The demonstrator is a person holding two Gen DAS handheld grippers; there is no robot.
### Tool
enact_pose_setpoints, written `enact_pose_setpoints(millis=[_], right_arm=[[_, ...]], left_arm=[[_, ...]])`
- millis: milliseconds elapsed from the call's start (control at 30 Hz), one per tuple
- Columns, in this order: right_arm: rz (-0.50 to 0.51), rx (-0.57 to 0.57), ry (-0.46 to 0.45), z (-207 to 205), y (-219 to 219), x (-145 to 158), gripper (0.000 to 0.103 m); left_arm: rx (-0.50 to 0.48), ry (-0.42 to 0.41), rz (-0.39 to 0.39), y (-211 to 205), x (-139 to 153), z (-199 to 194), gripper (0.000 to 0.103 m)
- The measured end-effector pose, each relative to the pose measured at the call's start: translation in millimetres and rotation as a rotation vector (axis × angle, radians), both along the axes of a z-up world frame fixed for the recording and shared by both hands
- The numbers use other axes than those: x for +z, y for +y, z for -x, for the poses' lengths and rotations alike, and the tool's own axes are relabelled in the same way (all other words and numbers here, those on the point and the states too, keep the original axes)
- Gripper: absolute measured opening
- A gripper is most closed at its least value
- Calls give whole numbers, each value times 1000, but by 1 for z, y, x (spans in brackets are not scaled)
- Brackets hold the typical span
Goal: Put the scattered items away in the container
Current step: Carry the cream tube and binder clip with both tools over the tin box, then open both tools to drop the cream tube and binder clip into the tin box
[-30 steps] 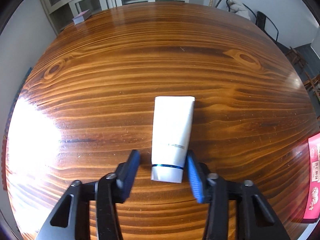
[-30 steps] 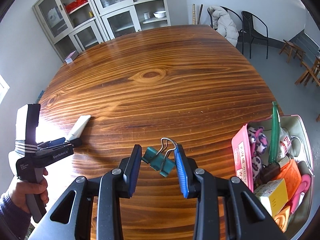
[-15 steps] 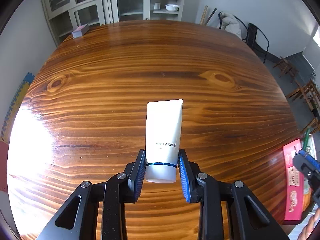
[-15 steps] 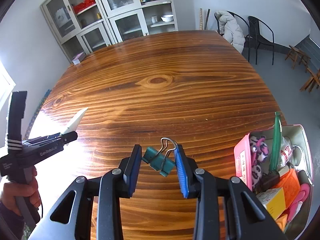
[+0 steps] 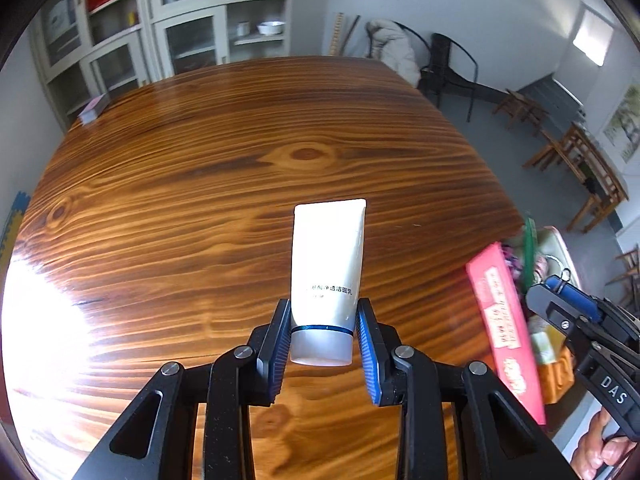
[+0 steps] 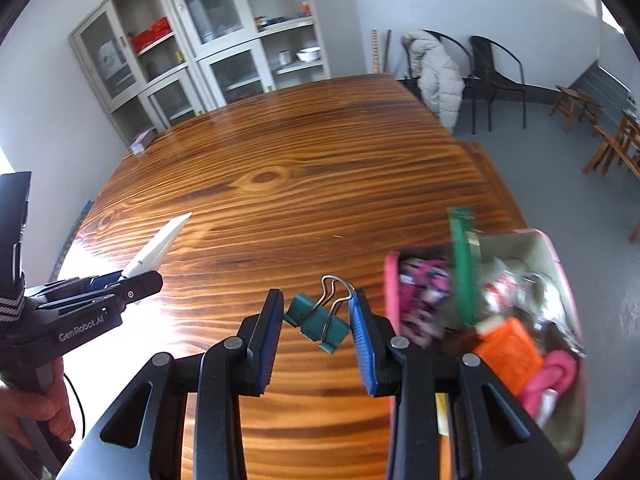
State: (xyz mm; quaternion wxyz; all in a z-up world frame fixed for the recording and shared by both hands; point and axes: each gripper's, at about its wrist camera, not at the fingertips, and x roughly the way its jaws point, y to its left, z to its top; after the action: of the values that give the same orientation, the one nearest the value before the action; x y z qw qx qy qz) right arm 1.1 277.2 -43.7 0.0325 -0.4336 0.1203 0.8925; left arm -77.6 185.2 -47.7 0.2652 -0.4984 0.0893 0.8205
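Note:
My left gripper (image 5: 322, 344) is shut on a white tube (image 5: 328, 264) with a frosted cap, held above the wooden table (image 5: 200, 184). It also shows in the right wrist view (image 6: 158, 250). My right gripper (image 6: 316, 340) is shut on a green binder clip (image 6: 320, 324), just left of the container (image 6: 560, 264). The container is a pink-rimmed box at the table's right edge, filled with several items, also seen in the left wrist view (image 5: 556, 240). The right gripper's tip shows in the left wrist view (image 5: 560, 296).
A red flat pack (image 5: 504, 320) stands in the container's left side, with a green stick (image 6: 462, 264) upright in it. A small book (image 5: 94, 109) lies at the table's far left corner. Cabinets (image 6: 224, 40) and chairs (image 6: 492, 76) stand beyond the table.
My left gripper closed on the tube, lifted it off the table and swung right toward the container. My right gripper carried the clip closer to the container.

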Motion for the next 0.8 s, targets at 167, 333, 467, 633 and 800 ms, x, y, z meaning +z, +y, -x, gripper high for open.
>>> enact_pose_setpoints(millis=[167,333,467,633,800], right_arm=[[-10,-66,-6,-26,40,0,37],[-17,-121,-15,-49,75,-1,37],[-14,-147,-28,-64,97,-5,37],[3,-159,-40,-78,115,-10,37],[30,-149,-52,-86,127,-14,37]], left_arm=[[-95,-7,-25,51,7,-27,33],[-180,-9,-42,97,14,-51,33],[-251,-9,-49,132,17,-71,33],[-311,-12,-48,164,16,-85,33],[-337,-25,-44,189,13,-94,33]])
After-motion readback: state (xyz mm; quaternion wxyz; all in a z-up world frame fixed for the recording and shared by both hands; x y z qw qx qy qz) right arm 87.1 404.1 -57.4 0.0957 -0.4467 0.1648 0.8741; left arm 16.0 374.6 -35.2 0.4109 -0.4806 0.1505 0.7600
